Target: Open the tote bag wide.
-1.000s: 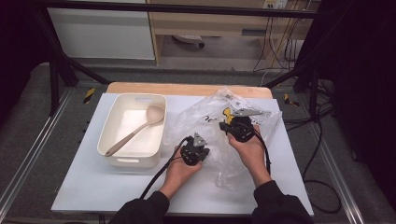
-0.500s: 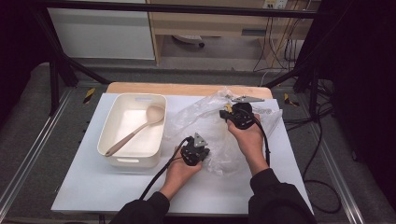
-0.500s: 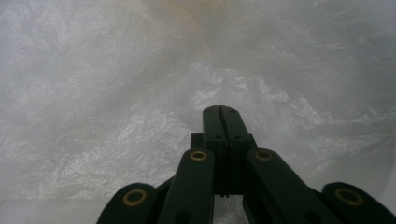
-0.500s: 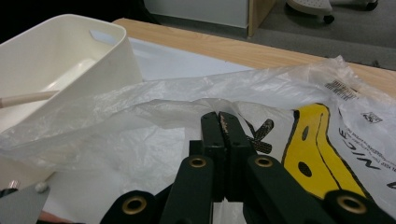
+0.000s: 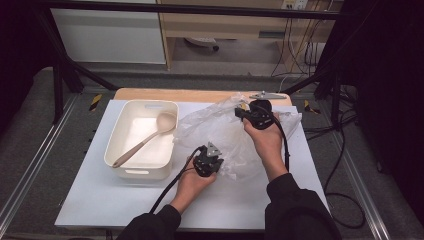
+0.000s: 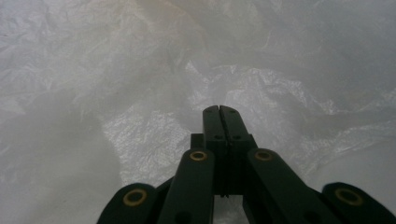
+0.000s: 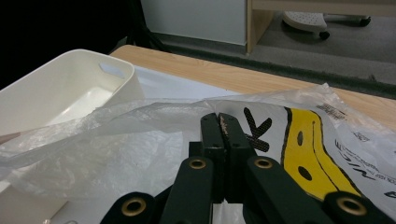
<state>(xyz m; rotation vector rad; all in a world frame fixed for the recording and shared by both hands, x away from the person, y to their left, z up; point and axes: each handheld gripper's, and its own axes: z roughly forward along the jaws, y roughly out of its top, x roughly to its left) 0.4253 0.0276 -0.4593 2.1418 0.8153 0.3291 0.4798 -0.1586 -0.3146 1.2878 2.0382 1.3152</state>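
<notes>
item: clear plastic bag [image 5: 227, 135], crumpled, thin film, lying on the white table top [image 5: 90, 200] at the centre-right of the high view, at 3 o'clock from the tub and touching its right wall. its far edge is lifted off the table at about 1 o'clock from the bag's middle. in the right gripper view the film carries a yellow and black print [image 7: 303, 154]. left gripper [image 5: 207, 161]: held at the bag's near edge, about 7 o'clock of the bag; jaws pressed together, pinching the film, which spreads all round them in the left gripper view [image 6: 219, 109]. right gripper [image 5: 245, 114]: raised at the bag's far edge; jaws closed on the lifted rim of film. other stock: cream plastic tub [image 5: 116, 155] at 9 o'clock of the bag, with a beige spoon [image 5: 145, 142] lying slantwise inside.
</notes>
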